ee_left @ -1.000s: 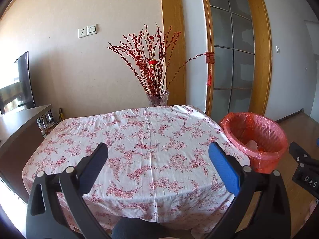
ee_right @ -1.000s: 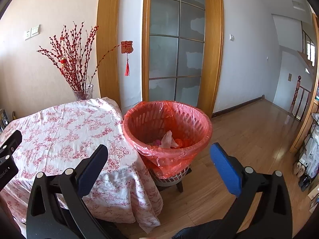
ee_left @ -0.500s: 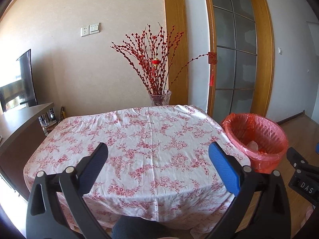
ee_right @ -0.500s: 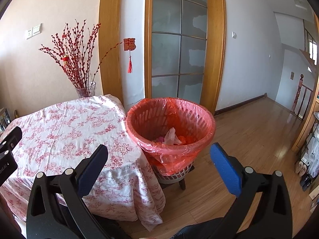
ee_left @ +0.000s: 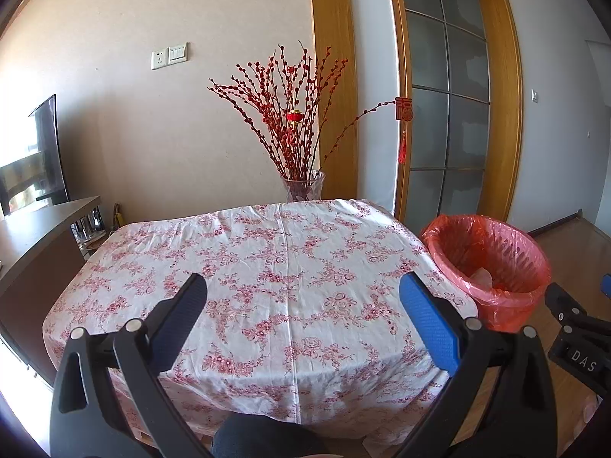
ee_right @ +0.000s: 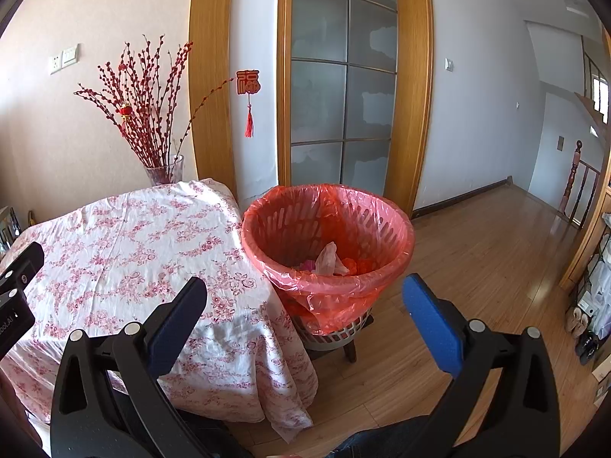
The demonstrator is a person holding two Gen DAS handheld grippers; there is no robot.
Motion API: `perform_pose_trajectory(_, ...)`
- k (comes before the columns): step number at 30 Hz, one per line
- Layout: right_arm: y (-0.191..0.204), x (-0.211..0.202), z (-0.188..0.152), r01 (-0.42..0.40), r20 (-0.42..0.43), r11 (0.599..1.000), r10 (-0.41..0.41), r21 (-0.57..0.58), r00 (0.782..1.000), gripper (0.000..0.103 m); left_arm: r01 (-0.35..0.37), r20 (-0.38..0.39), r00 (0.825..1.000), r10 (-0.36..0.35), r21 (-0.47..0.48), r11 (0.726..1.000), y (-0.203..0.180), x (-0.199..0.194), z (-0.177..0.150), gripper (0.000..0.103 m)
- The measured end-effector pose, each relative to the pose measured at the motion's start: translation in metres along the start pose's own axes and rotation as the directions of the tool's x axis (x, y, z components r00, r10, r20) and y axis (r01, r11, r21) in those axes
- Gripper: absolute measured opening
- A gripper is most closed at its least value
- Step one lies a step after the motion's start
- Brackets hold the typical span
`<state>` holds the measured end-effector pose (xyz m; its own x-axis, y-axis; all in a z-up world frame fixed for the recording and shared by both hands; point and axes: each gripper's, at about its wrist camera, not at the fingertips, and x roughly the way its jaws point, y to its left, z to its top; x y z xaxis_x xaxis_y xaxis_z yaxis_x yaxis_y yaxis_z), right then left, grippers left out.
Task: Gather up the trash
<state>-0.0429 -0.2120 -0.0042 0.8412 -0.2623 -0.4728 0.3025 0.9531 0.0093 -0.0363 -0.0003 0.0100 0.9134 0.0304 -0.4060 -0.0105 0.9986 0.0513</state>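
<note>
Closest to me, the left gripper (ee_left: pixel 301 294) hangs over the near edge of the table, its two blue-padded fingers spread wide with nothing between them. The right gripper (ee_right: pixel 303 297) is held off to the side of the table, likewise spread wide and empty, aimed toward the wastebasket. Under the left gripper lies the tablecloth (ee_left: pixel 267 267), white with a pink flower print, creased down the middle and draped over the table's corners; I see no litter lying on it. Just beside the table's right edge stands the wastebasket (ee_right: pixel 328 229), a pale slatted basket lined with a red plastic bag folded over the rim, raised on a small dark stool above the wooden floor (ee_right: pixel 477 267). The trash (ee_right: pixel 330 259) sits at the bottom of that bag: a crumpled pale wrapper among pink and orange scraps. At the far edge of the table a glass vase (ee_left: pixel 303 187) holds tall red-budded branches (ee_left: pixel 290 114) with a little red lantern hung in them. Behind it is the beige wall with a switch plate (ee_left: pixel 170 55), a wood-framed door of frosted glass panes (ee_right: pixel 343 95), and a red tasselled charm (ee_right: pixel 248 87).
</note>
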Motion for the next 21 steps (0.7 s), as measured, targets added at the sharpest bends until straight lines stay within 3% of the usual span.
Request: perform_pose_trajectory(21,-0.0014,0.0037,-0.0021,0.003,-0.011,1.000,-0.003,0.004,1.000,0.101,0.006,-0.011,1.000,-0.006,0.003,1.000,-0.0033,0.0039,-0.0020,0.099)
